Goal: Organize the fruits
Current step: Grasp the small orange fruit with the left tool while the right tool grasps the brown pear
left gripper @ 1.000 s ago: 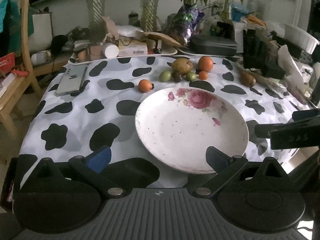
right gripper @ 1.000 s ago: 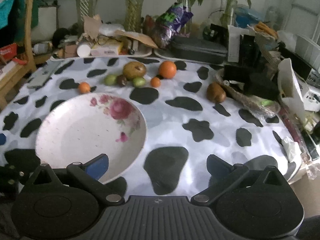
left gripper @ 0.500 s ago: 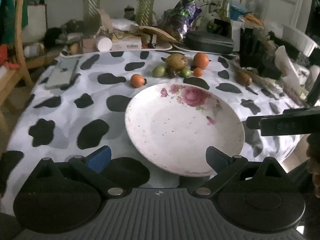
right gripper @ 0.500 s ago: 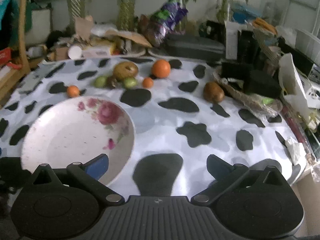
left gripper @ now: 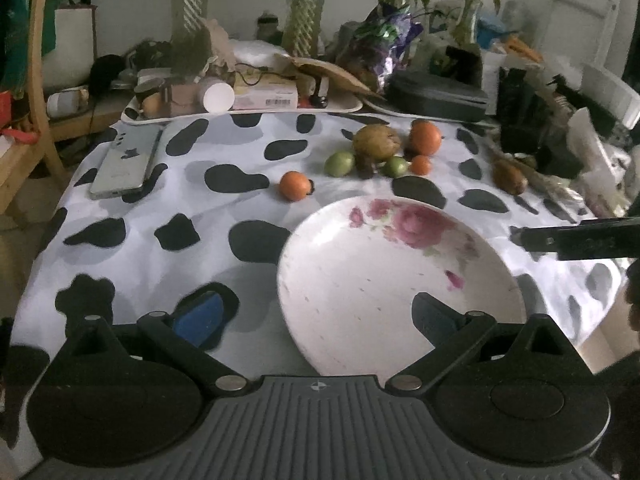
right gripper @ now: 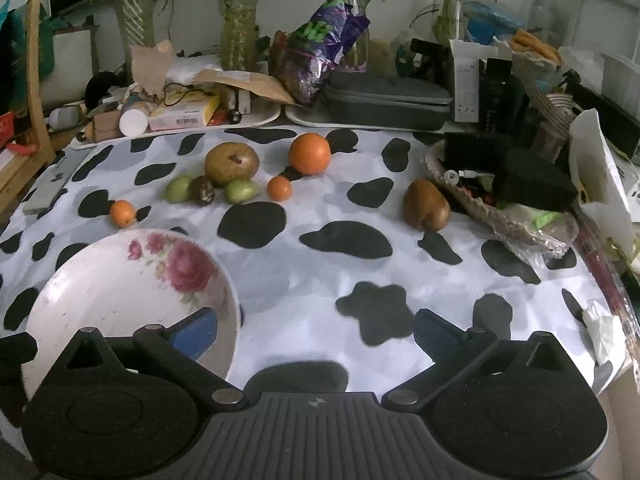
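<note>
Two grippers, left (left gripper: 316,316) and right (right gripper: 316,330), hover above the cow-print tablecloth (right gripper: 320,264), both spread wide, gripping nothing. Flowered plate (right gripper: 100,292) sits empty at 9 o'clock of the right gripper. Fruits lie beyond it at 12 o'clock: large orange (right gripper: 310,154), brown pear (right gripper: 231,163), two green fruits, small oranges. Brown fruit (right gripper: 426,210) lies well apart at 2 o'clock.

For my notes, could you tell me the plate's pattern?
White plate with pink roses, clearest in the right wrist view.
</note>
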### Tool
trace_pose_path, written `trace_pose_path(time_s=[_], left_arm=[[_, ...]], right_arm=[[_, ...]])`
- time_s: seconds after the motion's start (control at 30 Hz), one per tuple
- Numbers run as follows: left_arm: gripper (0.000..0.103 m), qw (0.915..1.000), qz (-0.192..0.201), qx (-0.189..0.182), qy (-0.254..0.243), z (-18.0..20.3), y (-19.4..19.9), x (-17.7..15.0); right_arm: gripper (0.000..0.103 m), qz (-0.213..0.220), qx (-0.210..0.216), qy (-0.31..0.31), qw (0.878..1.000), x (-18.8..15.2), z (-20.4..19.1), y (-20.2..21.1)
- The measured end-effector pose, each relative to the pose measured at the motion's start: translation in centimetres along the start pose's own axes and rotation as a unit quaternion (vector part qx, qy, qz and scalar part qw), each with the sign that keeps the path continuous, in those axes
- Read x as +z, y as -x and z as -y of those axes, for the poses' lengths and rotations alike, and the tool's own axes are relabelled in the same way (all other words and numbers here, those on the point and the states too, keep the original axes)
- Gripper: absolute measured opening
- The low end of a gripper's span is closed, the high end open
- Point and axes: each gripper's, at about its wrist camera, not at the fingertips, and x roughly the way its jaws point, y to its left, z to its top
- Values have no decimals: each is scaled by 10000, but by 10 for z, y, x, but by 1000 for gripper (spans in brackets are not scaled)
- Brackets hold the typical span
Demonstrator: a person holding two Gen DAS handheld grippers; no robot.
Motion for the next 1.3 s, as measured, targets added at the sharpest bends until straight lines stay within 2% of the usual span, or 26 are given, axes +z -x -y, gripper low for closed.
trace_pose_path(time_s=[0.17,0.33,0.73,0.83,0.97,1.0,1.07,1.2,1.23,1.3], left_arm=[[103,9992,103,-286,247,-17,-15,15],[103,9980,324,-360,397,-30,-28,30],[101,9985,374,-391,-27,-38,-82,60],[79,9982,347,-427,-221,-36,-93,65],[77,9970,256,-451,-575,-30,-107,69],[74,9966,258,-445,-649,-29,-110,70],[57,9956,196,-449,-803,-26,-116,72],[52,9937,56,-453,-1025,-22,-129,73],[43,9934,46,-462,-1048,-21,-131,74],[40,9933,35,-422,-1079,-20,-134,76]], right_arm=[[103,-44,-21,-134,9999,12,15,-15],[103,-207,-19,-299,9993,23,29,-33],[103,-145,-89,-365,9992,52,55,-64],[103,-199,-146,-314,9992,56,59,-74],[103,-261,-96,-327,9991,60,66,-85],[103,-274,-99,-322,9991,60,66,-87],[103,-309,-111,-296,9990,62,69,-92],[103,-339,-106,-310,9989,65,75,-99],[103,-347,-111,-318,9988,66,77,-101],[103,-338,-103,-346,9988,67,81,-104]])
